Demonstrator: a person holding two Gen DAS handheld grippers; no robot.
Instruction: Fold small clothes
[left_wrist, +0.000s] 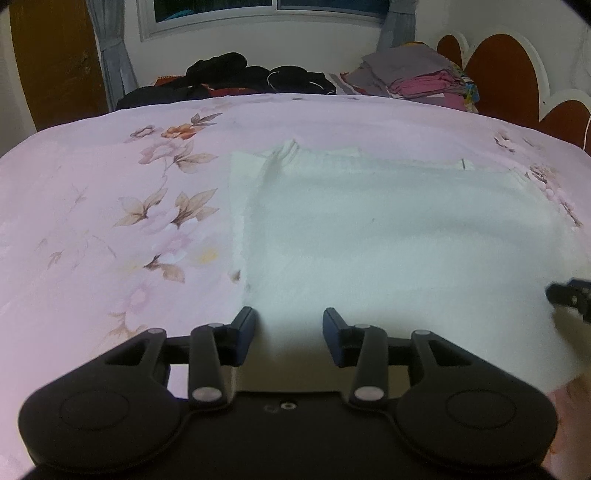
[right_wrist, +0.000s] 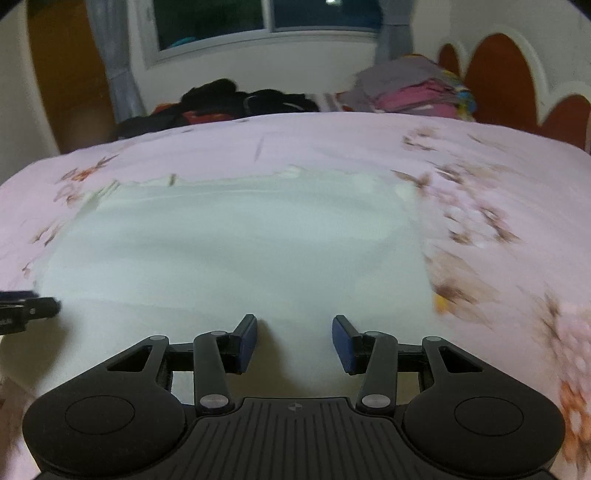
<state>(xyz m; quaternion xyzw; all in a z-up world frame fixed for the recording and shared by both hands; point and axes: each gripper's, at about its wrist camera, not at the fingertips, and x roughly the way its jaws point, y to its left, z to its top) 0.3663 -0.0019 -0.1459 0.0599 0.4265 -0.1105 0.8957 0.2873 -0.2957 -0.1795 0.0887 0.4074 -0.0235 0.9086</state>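
Observation:
A white garment (left_wrist: 388, 229) lies spread flat on the pink floral bedsheet (left_wrist: 110, 206); it also shows in the right wrist view (right_wrist: 240, 243). My left gripper (left_wrist: 289, 332) is open and empty over the garment's near left corner. My right gripper (right_wrist: 294, 338) is open and empty over the garment's near edge, towards its right side. The right gripper's tip shows at the right edge of the left wrist view (left_wrist: 570, 295). The left gripper's tip shows at the left edge of the right wrist view (right_wrist: 29, 310).
A heap of black clothes (left_wrist: 236, 77) lies at the bed's far edge. A stack of folded grey and pink clothes (left_wrist: 413, 77) sits at the far right. A red and white headboard (left_wrist: 506, 74) stands at the right. The bedsheet (right_wrist: 498, 221) surrounds the garment.

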